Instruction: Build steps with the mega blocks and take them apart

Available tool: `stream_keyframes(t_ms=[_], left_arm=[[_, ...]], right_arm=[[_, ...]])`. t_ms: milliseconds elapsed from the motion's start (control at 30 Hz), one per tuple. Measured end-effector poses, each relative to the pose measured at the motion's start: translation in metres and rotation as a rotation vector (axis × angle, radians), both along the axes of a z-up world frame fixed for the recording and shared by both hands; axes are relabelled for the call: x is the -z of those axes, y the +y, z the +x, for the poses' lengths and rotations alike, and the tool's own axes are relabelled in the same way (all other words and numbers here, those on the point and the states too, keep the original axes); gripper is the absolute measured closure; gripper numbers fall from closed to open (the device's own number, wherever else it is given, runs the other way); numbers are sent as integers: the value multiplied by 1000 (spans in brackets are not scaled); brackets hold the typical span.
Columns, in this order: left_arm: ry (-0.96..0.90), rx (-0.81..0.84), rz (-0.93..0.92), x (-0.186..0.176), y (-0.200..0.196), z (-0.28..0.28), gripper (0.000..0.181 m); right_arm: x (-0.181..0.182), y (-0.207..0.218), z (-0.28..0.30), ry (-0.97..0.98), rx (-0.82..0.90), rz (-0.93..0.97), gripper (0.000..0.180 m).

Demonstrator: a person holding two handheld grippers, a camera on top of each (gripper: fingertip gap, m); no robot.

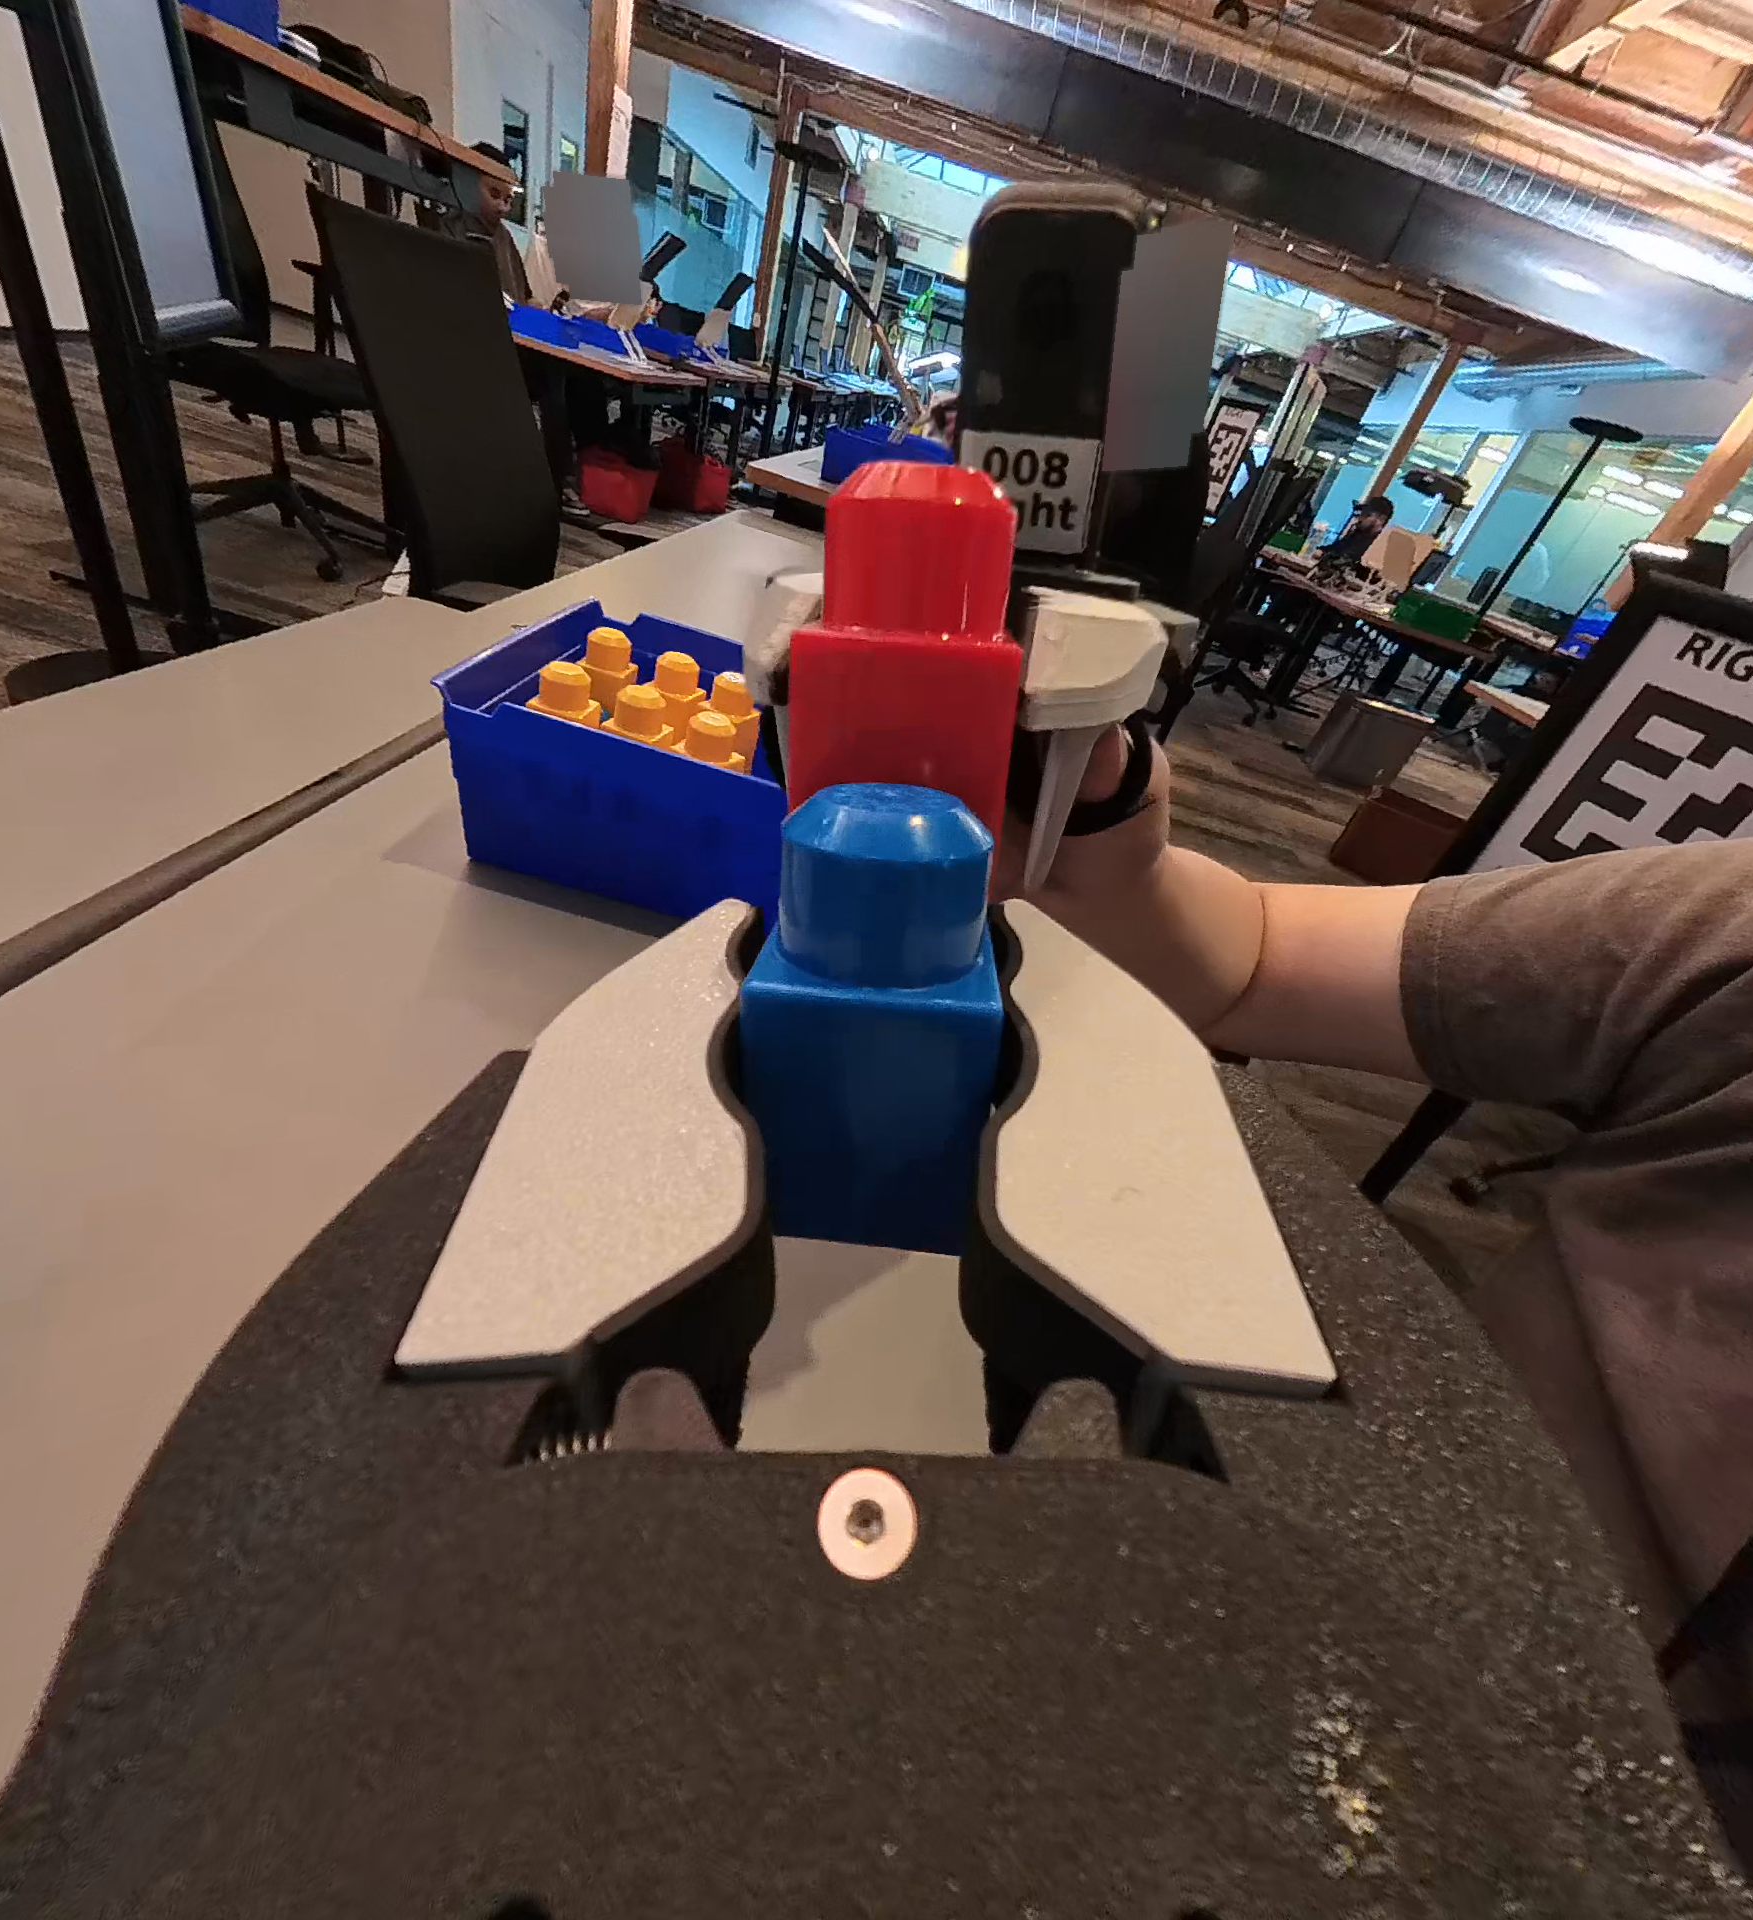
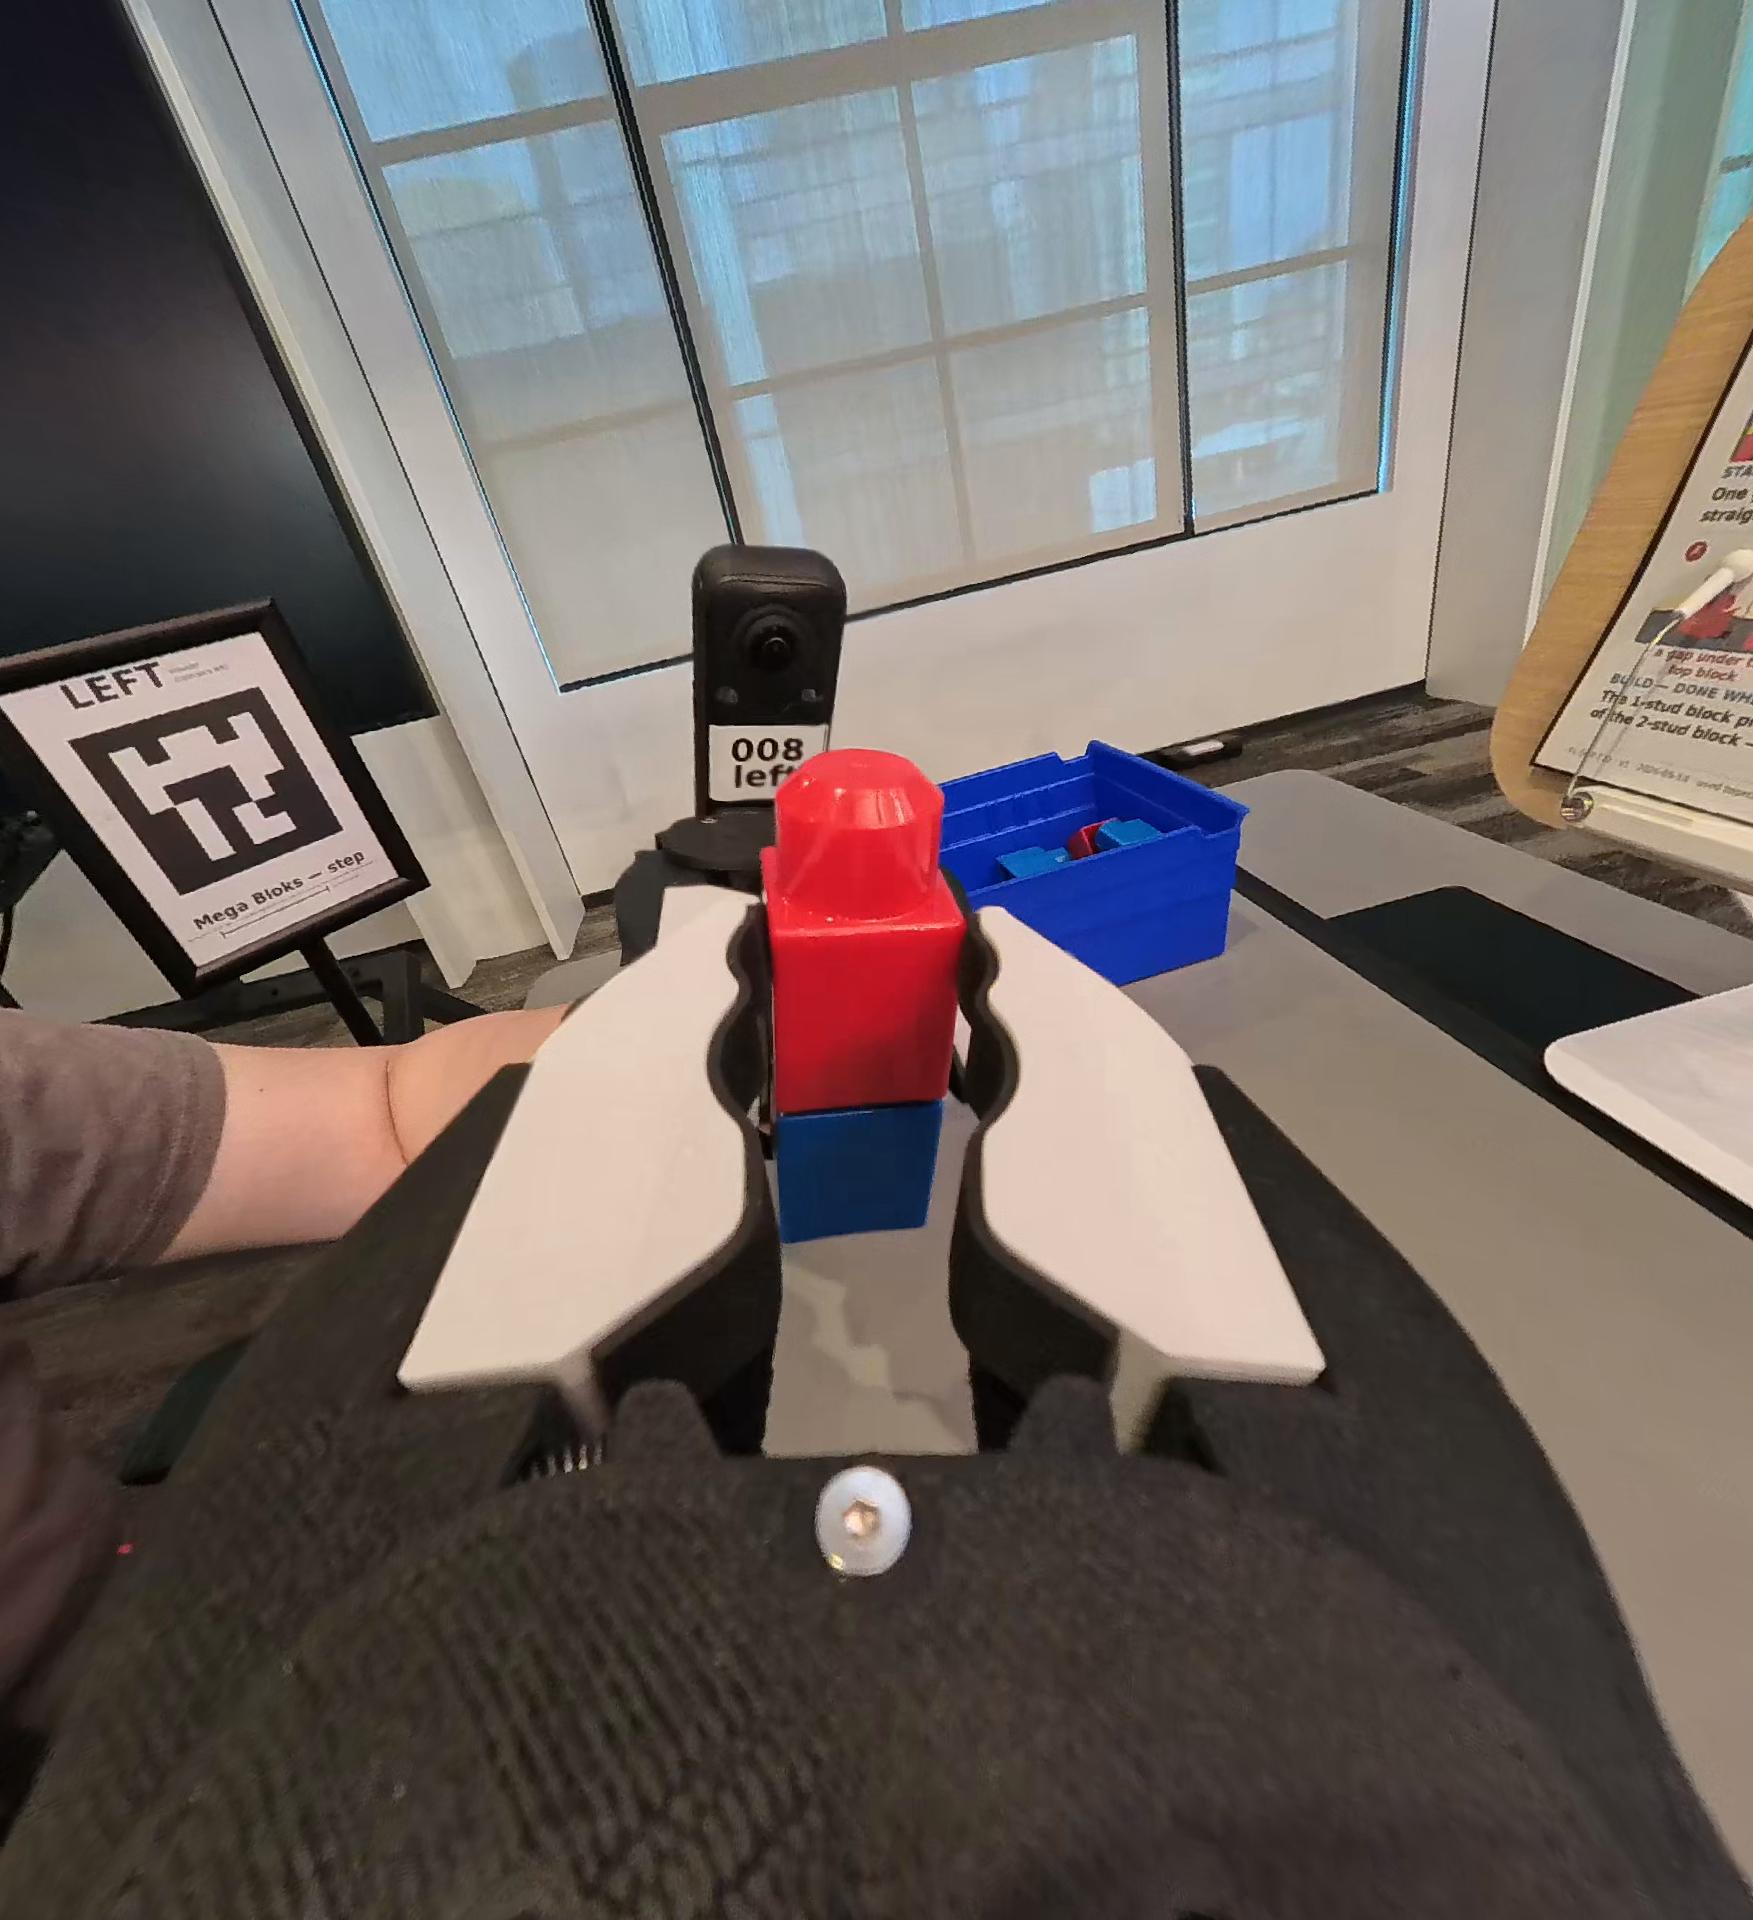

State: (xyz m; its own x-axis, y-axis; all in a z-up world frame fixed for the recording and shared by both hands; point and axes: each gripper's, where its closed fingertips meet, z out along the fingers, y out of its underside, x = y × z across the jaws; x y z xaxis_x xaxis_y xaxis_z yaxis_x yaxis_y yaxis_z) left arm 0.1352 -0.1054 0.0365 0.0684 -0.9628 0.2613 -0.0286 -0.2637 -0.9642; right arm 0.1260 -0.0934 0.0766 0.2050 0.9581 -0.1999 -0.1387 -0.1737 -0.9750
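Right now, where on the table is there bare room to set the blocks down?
Bare grey table stretches left of the left tongs, up to the blue bin of yellow blocks. More lies right of the right tongs, before the other blue bin. It is crowded between them, where the tongs hold the blue block and red block.
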Motion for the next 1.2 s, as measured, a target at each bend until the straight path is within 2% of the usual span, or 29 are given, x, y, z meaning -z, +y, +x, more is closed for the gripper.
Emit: stream_keyframes(t_ms=[533, 667, 733, 900, 933, 967, 1033, 1167, 1200], left_arm=[[-18, -7, 20, -8, 1, -5, 140], [-81, 4, 20, -24, 0, -12, 140], [-130, -6, 9, -34, 2, -21, 140], [-176, 5, -27, -39, 4, -24, 140], [-191, 22, -30, -40, 1, -23, 140], [-203, 36, -34, -42, -1, -23, 140], [-180, 24, -16, -40, 0, -22, 139], [-34, 57, 1, -17, -7, -11, 127], [-51, 49, -1, -18, -6, -10, 128]], right_arm=[[-1, 0, -1, 134, -7, 24, 144], [-9, -5, 0, 146, -33, 75, 144], [-6, -3, 0, 126, -28, 78, 136], [23, -16, -25, -8, -174, -26, 132], [29, -19, -30, -38, -194, -35, 133], [34, -21, -32, -52, -206, -36, 143], [35, -21, -32, -56, -206, -43, 145], [29, -18, -26, -50, -194, -23, 145], [30, -19, -26, -61, -198, -11, 145]])
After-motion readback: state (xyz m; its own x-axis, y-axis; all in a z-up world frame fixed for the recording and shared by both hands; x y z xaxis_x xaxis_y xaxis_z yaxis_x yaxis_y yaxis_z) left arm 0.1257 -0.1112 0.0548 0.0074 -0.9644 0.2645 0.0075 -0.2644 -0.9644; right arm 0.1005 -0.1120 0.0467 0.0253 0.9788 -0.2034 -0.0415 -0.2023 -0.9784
